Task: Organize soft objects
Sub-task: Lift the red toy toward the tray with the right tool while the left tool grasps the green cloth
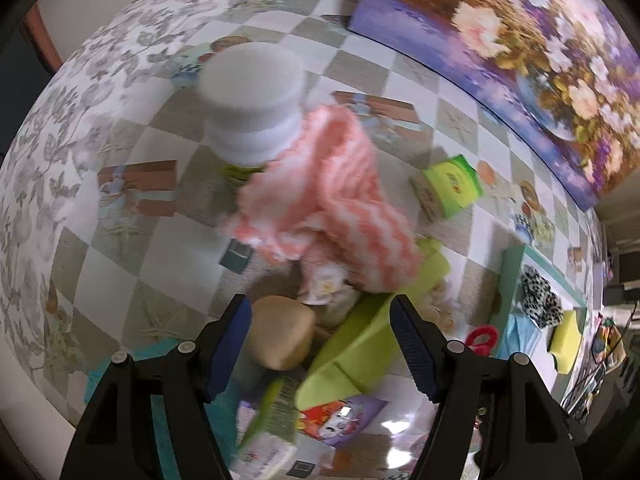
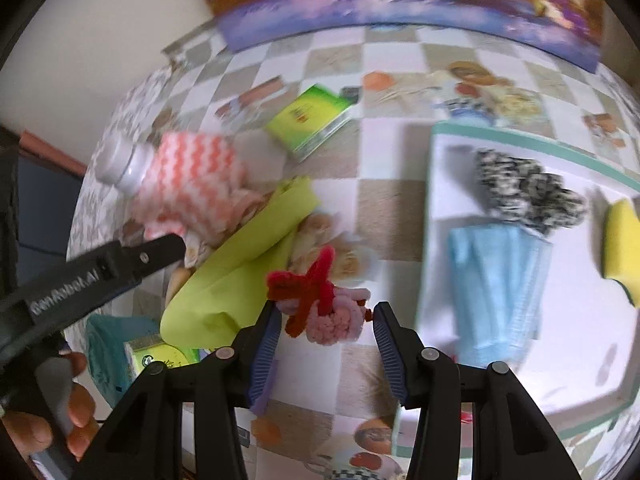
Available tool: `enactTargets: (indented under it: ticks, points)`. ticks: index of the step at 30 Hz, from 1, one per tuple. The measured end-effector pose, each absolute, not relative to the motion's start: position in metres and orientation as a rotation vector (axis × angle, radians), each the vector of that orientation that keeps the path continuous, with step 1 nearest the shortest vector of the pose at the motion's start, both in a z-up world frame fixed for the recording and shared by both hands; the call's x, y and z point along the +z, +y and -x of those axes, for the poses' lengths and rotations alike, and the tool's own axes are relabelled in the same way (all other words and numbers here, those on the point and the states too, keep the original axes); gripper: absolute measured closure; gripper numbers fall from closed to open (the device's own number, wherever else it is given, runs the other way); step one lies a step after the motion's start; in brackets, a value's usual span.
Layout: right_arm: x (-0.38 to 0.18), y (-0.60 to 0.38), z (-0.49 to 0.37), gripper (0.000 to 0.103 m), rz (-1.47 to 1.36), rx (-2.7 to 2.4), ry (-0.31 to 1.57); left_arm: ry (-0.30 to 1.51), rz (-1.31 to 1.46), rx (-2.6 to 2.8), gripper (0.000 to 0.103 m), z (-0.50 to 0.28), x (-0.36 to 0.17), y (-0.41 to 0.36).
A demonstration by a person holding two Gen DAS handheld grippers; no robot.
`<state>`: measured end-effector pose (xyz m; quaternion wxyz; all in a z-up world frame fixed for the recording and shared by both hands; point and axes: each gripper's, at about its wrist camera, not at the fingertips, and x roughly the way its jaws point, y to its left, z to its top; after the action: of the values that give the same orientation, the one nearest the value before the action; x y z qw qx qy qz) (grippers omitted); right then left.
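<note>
Tray point(image 2: 520, 136) holds mask, scrunchie, sponge; right tongs point(image 2: 326, 316) grip yarn toy point(image 2: 332, 320), left tongs point(image 1: 320, 320) open.

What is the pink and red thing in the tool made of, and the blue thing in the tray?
Pink and red thing: probably fuzzy chenille yarn, with plush loops and soft twisted strands. Blue thing: seems thin, matte pleated fabric or paper, with fine folds.

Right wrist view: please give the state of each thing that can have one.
Right hand-held gripper: shut on the pink and red yarn toy.
Left hand-held gripper: open, empty.
White bottle: capped.
Tray: holds blue cloth, speckled cloth, yellow sponge.
</note>
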<state>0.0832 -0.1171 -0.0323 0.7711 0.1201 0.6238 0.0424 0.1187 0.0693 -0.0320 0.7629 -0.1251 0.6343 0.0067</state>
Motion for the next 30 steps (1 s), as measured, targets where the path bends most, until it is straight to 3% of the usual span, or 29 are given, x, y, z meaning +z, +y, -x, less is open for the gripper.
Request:
enactTargets:
  ticks: [18, 20, 22, 30]
  points:
    - [-0.006, -0.164, -0.063, 0.052, -0.329, -0.011, 1.28, 1.422, 0.015, -0.08, 0.031, -0.116, -0.056, -0.008]
    - [-0.005, -0.165, -0.064, 0.052, -0.327, -0.016, 1.274, 1.431, -0.003, -0.078, 0.035, -0.116, -0.063, -0.013]
    - [-0.003, -0.167, -0.064, 0.052, -0.323, -0.024, 1.268, 1.447, -0.011, -0.077, 0.046, -0.118, -0.071, -0.018]
    - [0.001, -0.172, -0.066, 0.053, -0.328, -0.022, 1.257, 1.44, -0.05, -0.054, 0.048, -0.119, -0.088, -0.028]
